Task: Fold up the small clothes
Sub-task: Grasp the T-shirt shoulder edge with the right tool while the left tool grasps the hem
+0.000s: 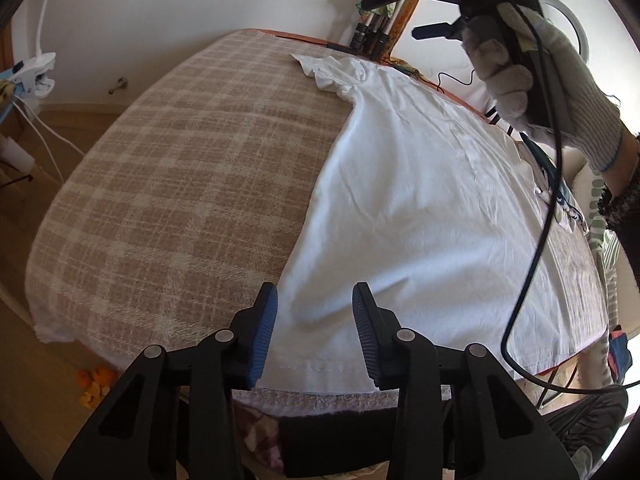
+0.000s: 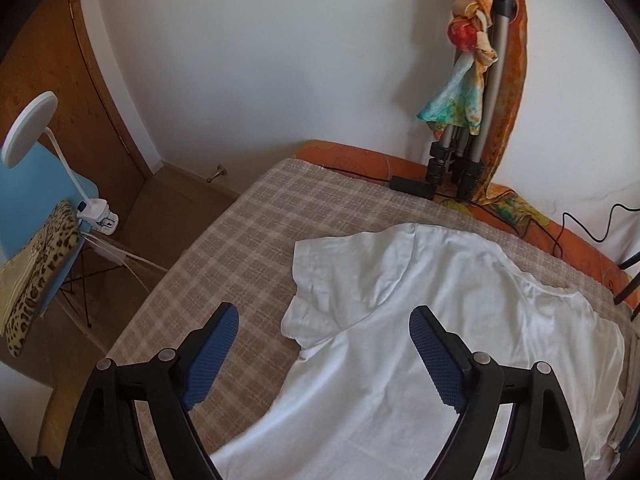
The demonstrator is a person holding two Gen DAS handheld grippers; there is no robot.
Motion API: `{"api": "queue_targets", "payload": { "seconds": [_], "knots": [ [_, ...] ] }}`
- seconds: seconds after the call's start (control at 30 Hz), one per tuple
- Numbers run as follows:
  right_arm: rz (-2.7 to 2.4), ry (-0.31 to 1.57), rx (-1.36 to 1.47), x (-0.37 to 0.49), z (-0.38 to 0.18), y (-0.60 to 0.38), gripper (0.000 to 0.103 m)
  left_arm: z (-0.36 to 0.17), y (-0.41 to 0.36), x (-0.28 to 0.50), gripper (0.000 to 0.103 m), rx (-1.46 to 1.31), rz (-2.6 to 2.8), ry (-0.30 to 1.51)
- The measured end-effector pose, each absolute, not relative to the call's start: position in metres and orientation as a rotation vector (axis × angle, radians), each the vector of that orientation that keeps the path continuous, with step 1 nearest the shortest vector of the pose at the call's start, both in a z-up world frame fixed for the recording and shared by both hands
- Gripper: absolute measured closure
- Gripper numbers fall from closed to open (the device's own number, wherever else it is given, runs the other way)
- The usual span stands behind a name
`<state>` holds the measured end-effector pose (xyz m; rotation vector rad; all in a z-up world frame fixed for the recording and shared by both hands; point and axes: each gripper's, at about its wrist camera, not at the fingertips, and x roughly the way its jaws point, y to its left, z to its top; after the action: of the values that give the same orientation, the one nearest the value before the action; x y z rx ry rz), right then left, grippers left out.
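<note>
A white T-shirt lies flat on the plaid-covered bed, hem toward me, one sleeve at the far end. My left gripper is open and empty, just above the hem's left corner. My right gripper, seen in the left wrist view, is held high in a gloved hand above the shirt's far right side. In the right wrist view the right gripper is open and empty, hovering over the shirt near its left sleeve.
A tripod draped with coloured scarves stands at the bed's far edge beside a black power adapter and cables. A blue chair with a clip lamp stands left of the bed. Orange objects lie on the floor.
</note>
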<state>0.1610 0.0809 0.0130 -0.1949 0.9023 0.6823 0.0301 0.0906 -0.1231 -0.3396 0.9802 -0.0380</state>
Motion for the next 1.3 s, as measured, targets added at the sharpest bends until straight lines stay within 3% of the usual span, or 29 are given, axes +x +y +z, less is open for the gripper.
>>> {"api": "queue_targets", "payload": {
  "seconds": [0.27,0.7,0.8,0.87,0.97,1.1,1.2,1.3],
  "knots": [
    [0.703,1.010,-0.205,0.205,-0.033,0.140,0.029,-0.131,0.092,0.034,0.084,-0.386,-0.088,1.011],
    [0.669,1.075,-0.309,0.235,-0.092,0.185,0.046,-0.137,0.102,0.040,0.097,-0.470,-0.127,1.007],
    [0.653,1.048,-0.366,0.234,-0.093,0.188,0.060,-0.138,0.105,0.039,0.099,-0.493,-0.127,1.006],
    [0.649,1.038,-0.391,0.235,-0.092,0.189,0.076,-0.138,0.104,0.039,0.100,-0.503,-0.129,1.004],
    [0.653,1.047,-0.361,0.241,-0.089,0.183,0.092,-0.136,0.104,0.037,0.100,-0.480,-0.110,0.997],
    [0.648,1.051,-0.309,0.249,-0.083,0.175,0.098,-0.132,0.101,0.028,0.097,-0.372,-0.055,0.986],
    [0.651,1.044,-0.304,0.251,-0.081,0.176,0.099,-0.134,0.099,0.026,0.070,-0.327,-0.028,0.992],
    [0.655,1.039,-0.307,0.250,-0.080,0.177,0.099,-0.136,0.095,0.025,0.068,-0.283,-0.029,0.986]
  ]
}}
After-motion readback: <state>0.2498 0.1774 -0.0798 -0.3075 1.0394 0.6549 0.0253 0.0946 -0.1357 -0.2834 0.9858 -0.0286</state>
